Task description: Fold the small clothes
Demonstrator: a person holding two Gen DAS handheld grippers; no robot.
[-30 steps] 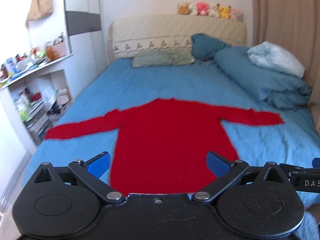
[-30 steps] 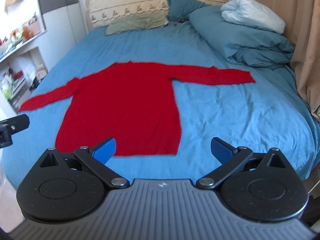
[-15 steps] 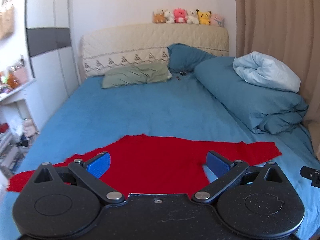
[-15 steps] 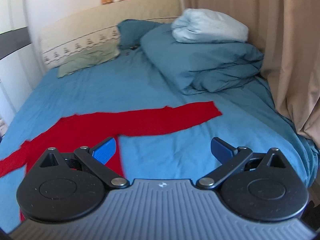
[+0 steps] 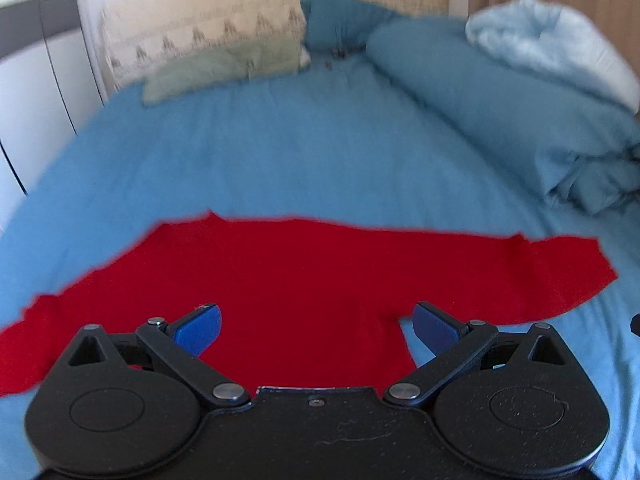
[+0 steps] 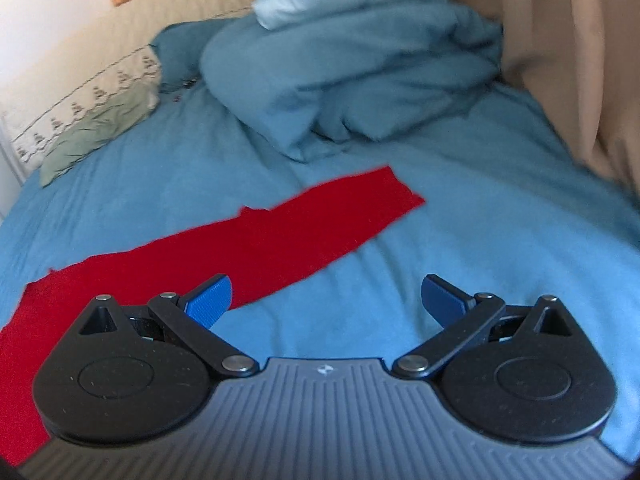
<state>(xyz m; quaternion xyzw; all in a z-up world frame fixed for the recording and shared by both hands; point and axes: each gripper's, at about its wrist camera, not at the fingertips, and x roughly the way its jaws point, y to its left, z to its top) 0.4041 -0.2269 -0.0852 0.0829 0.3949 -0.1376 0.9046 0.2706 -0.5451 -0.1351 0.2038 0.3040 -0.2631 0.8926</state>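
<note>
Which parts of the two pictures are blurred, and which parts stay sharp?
Left wrist view: headboard and green pillow smeared, left hand-held gripper crisp. Right wrist view: blue duvet and curtain soft, right hand-held gripper sharp; red sweater edges slightly fuzzy.

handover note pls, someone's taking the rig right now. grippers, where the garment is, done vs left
Left hand-held gripper: open, empty, over the red sweater body near its right armpit.
Right hand-held gripper: open, empty, over bare blue bedsheet beside the right sleeve.
Sweater lies flat on the bed, both sleeves spread out sideways; hem hidden behind the gripper body.
Done: nothing folded, nothing gripped.
Left: likely fold each sleeve in across the body, then fold the body up.
</note>
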